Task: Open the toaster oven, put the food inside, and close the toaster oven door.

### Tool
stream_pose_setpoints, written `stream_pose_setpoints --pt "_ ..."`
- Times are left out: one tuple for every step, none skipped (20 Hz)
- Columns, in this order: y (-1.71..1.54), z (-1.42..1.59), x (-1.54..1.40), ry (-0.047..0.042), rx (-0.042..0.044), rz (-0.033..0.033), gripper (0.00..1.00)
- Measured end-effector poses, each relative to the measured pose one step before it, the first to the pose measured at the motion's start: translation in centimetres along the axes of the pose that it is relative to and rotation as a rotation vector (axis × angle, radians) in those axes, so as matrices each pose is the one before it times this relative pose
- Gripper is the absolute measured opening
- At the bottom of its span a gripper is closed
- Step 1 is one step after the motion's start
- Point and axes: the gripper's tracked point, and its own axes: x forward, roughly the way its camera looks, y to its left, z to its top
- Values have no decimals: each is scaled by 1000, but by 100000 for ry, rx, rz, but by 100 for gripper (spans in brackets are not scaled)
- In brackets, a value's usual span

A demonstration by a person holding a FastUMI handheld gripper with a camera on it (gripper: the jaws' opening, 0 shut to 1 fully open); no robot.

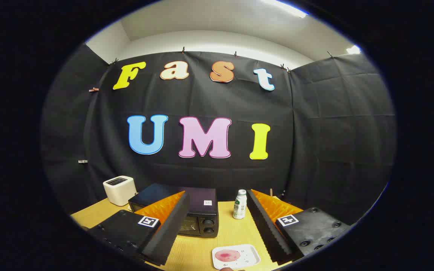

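Observation:
A black toaster oven (196, 210) stands on the wooden table (205, 250), partly behind my left finger (168, 229), its door closed and two knobs at its right side. A small white tray (236, 256) with a round pink piece of food (227, 256) lies between my fingers, close in front. My gripper (220, 244) is open and held above the table, with nothing between its fingers. The right finger (268, 229) is just right of the tray.
A white pop-up toaster (119, 190) stands at the back left of the table, left of the oven. A small white bottle (240, 204) with a green label stands right of the oven. Black cloth walls close in the booth behind.

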Motion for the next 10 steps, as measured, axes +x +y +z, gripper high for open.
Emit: stream_pose_setpoints --pt "-127 -73 -84 160 -77 -197 98" --pt "-69 8 6 -153 -14 -244 98" --pt "-97 -76 -38 113 -204 -346 98" --pt "-146 -306 -13 721 -292 -274 98" --pt "-21 -434 -95 1122 -355 -171 98" --pt "-13 -258 -47 639 -382 -133 98" --pt "-216 -75 -39 32 -589 -491 98" --pt "-132 261 -59 -863 -201 -364 98" --pt "32 242 -100 -839 122 -67 98" --pt "-14 161 -4 -483 270 -149 98"
